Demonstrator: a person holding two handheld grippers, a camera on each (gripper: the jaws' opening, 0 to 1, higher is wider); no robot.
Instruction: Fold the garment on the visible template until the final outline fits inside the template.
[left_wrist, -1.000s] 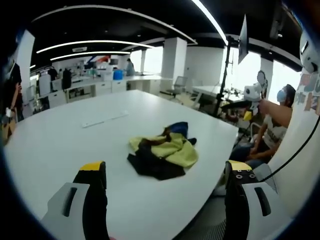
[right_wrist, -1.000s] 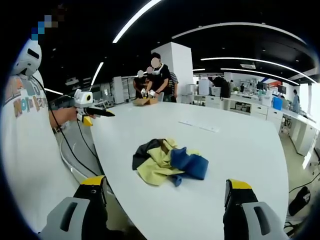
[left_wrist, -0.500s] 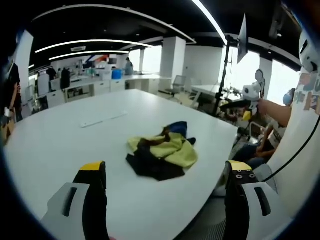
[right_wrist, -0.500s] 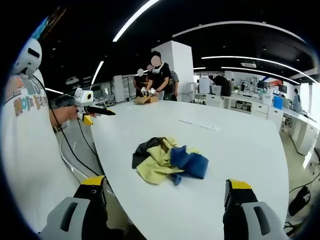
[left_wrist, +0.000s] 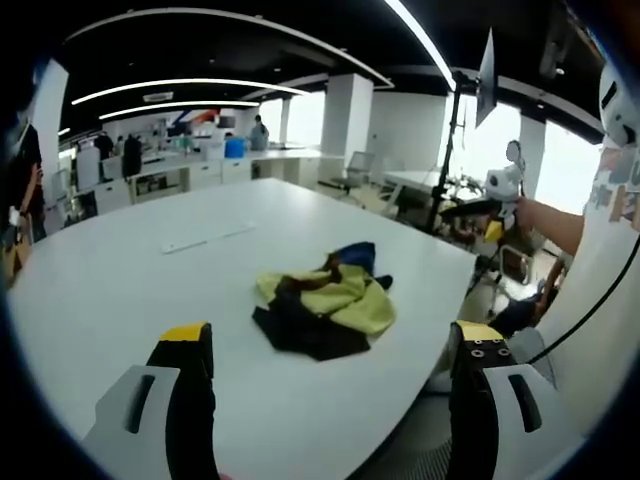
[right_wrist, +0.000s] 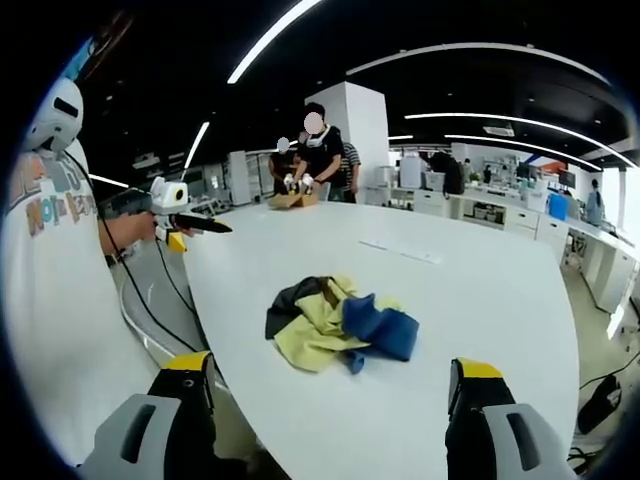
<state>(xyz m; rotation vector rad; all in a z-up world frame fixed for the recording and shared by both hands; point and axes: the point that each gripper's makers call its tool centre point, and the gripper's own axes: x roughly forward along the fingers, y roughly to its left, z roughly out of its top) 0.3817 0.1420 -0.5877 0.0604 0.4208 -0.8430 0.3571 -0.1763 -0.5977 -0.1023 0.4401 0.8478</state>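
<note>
A: Left gripper first. Jaws spread wide, nothing between them, held back from the white table near its edge. Why so far off?

B: My read: standing off to size up the heap before committing to a grasp. Nothing is touched.

A: The garment?

B: Crumpled in a loose pile on the table, toward the near edge, well apart from both sets of jaws. Yellow-green, black and blue panels bunched over each other. From the right gripper view the garment shows its blue part nearest that side, black at the far left.

A: A template?

B: I can't make one out. There is a thin pale strip lying flat farther along the table; whether it marks an outline, I can't tell.

A: Right gripper?

B: Also spread, empty, hovering off the table edge. The two sit on opposite sides of the pile, which looks like a setup for drawing it out flat.

A: Background, far right?

B: People at a cardboard box on the table's far end.
</note>
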